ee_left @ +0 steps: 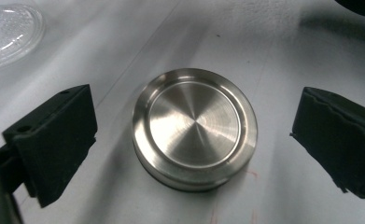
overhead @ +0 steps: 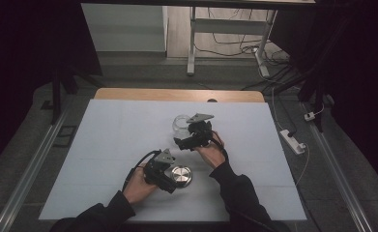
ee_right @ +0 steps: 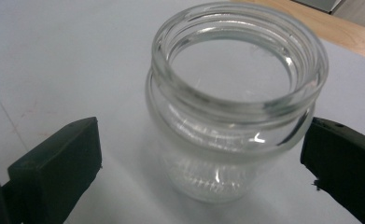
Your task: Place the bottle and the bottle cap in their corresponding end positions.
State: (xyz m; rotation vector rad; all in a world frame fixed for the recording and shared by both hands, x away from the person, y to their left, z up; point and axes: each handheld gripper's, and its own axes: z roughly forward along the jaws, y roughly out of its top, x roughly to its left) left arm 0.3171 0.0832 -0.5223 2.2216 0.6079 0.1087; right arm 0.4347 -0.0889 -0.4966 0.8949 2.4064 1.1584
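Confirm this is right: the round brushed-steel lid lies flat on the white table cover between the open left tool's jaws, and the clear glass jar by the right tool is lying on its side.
Not quite. The clear glass jar stands upright with its mouth open to the top, as the right gripper view shows. The rest holds: the round brushed-steel lid lies flat on the white table cover between the open left tool's jaws.

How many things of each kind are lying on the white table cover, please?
Glass jar: 1
Metal lid: 1
Total: 2
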